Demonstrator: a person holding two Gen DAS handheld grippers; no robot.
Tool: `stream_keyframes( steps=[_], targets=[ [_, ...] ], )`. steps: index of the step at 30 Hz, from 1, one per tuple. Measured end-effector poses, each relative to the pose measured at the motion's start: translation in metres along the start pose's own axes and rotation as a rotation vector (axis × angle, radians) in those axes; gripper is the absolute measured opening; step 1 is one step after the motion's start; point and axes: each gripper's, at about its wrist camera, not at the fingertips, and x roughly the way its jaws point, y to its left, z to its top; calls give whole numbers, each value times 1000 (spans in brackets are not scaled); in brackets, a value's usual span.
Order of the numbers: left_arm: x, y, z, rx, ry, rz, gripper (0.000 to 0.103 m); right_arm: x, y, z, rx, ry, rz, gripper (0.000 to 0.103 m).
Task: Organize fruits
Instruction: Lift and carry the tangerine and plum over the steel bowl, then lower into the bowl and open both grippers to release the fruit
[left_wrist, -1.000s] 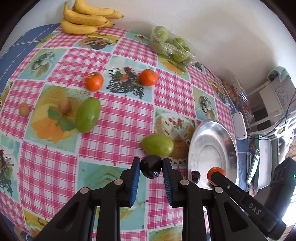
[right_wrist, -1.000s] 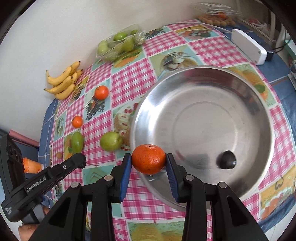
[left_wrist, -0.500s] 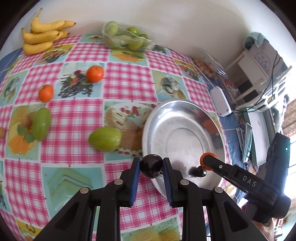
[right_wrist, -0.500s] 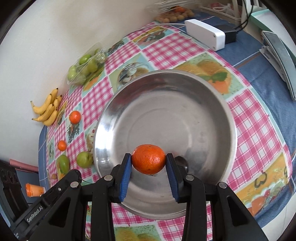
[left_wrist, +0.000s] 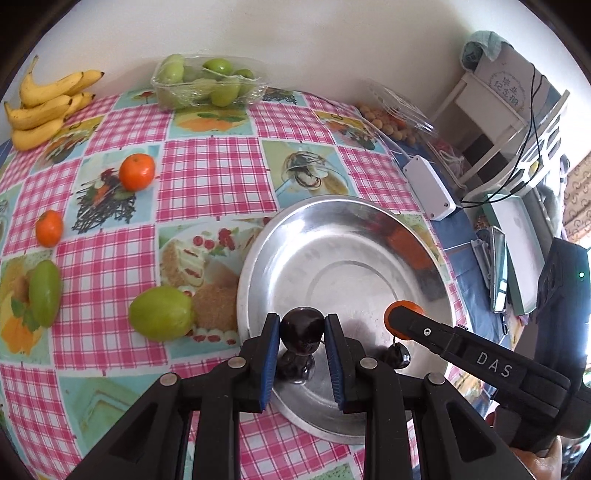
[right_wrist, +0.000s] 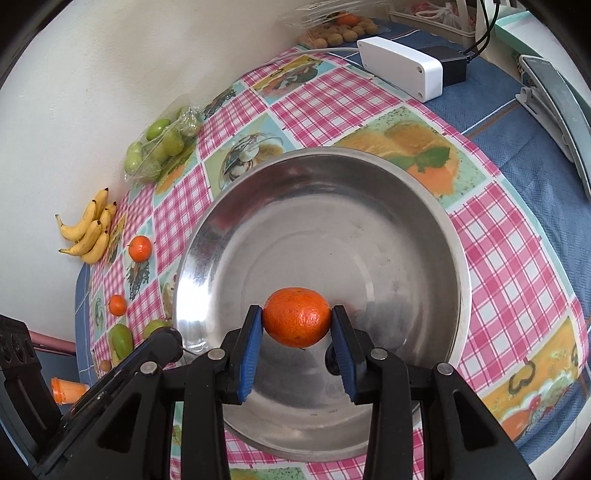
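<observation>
My left gripper (left_wrist: 302, 330) is shut on a dark plum (left_wrist: 302, 328), held just above the near rim of a steel bowl (left_wrist: 332, 221). A second dark plum (left_wrist: 397, 357) lies inside the bowl beside it. My right gripper (right_wrist: 297, 326) is shut on a tangerine (right_wrist: 297, 321) over the bowl's (right_wrist: 369, 240) near half. In the left wrist view that tangerine (left_wrist: 397, 306) peeks out behind the right gripper's black finger. On the checked cloth lie two more tangerines (left_wrist: 136, 171) (left_wrist: 49, 228) and two green mangoes (left_wrist: 162, 317) (left_wrist: 45, 291).
Bananas (left_wrist: 44, 107) and a wrapped pack of green fruit (left_wrist: 208, 83) sit at the far edge by the wall. A white box (left_wrist: 428, 186) and a clear box of small brown fruit (left_wrist: 391, 118) lie to the right of the bowl. Shelves and cables stand beyond the table's right edge.
Both grippers moved over the steel bowl, fruit still held. The left swung right from the cloth to the bowl's near rim. The right went further in over the bowl and a little lower.
</observation>
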Motion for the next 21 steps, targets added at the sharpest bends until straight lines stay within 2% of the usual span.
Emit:
stream_keyframes(
  steps=[13, 21],
  targets=[
    [23, 2, 3, 8, 24, 9, 27, 19, -6, 5, 11, 20, -22, 39],
    [21, 0, 3, 17, 35, -1, 29, 17, -7, 5, 13, 14, -24, 40]
  ],
)
